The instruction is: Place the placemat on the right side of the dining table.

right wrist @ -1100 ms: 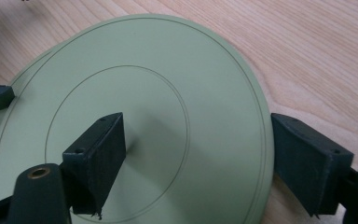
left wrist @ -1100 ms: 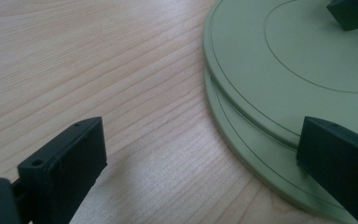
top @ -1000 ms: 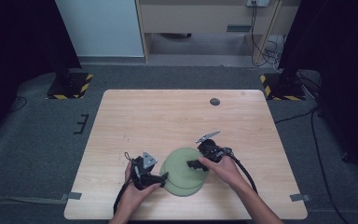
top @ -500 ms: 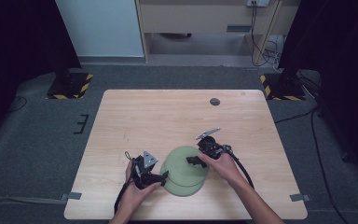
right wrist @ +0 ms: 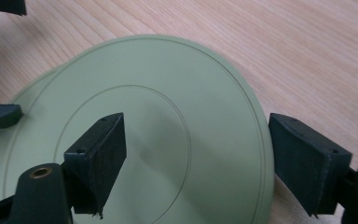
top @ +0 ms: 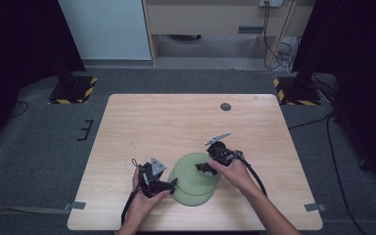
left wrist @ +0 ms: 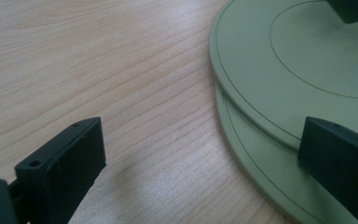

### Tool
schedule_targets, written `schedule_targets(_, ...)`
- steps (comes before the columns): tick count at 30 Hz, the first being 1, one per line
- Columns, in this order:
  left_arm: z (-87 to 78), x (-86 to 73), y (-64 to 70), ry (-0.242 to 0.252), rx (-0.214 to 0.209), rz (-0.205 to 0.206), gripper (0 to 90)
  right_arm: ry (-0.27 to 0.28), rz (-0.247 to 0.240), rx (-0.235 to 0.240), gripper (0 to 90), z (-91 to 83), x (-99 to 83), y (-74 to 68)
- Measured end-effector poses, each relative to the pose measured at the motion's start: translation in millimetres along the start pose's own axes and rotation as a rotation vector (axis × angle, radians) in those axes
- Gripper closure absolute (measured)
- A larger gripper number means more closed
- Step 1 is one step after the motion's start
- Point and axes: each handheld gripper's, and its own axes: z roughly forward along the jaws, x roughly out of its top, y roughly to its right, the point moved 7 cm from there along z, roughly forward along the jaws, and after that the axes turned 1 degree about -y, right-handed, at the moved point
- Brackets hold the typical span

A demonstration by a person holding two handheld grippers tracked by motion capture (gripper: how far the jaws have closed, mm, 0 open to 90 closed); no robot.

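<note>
Two pale green plates lie stacked and offset near the table's front edge, the upper plate (top: 196,169) (left wrist: 307,56) (right wrist: 168,116) shifted right over the lower plate (top: 188,197) (left wrist: 261,177) (right wrist: 42,86). My left gripper (top: 170,185) (left wrist: 200,158) is open at their left side, its right jaw over the lower plate's rim. My right gripper (top: 203,167) (right wrist: 200,154) is open astride the upper plate's right rim, with one jaw over the plate and the other over the wood.
The wooden table (top: 176,122) stretches bare behind the plates. A small dark round disc (top: 225,106) lies near its far edge. The front edge runs just below the hands. Dark floor surrounds the table.
The right gripper has edged very slightly away from the front edge over the upper plate. The left gripper and both plates have stayed put.
</note>
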Motion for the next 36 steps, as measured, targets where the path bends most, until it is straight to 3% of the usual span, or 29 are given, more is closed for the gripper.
schedule_targets(9, 0.3, 0.2, -0.8, 0.0, 0.005, -0.002, 0.4, 0.047, -0.03, 0.0, 30.8, -17.8, 5.7, -4.5)
schedule_targets(14, 0.6, 0.3, -1.2, 0.0, 0.005, -0.005, 0.4, 0.093, -0.016, 0.054, 41.9, -27.9, 7.8, -4.6)
schedule_targets(19, 0.5, 0.2, -1.4, 0.001, 0.007, -0.004, 0.4, 0.075, -0.023, 0.103, 50.9, -28.6, 3.4, -5.3)
schedule_targets(26, 0.6, 0.1, -1.6, 0.003, 0.005, -0.007, 0.4, 0.061, -0.024, 0.049, 74.0, -26.3, 3.2, 7.9)
schedule_targets(30, 0.4, -0.1, -1.6, 0.001, 0.002, -0.008, 0.5, 0.055, -0.009, 0.04, 77.2, -22.9, 2.7, 14.8)
schedule_targets(36, 0.5, -0.6, -0.1, -0.003, -0.003, -0.004, 2.0, 0.091, 0.005, 0.043, 80.6, -22.4, 8.6, 19.1)
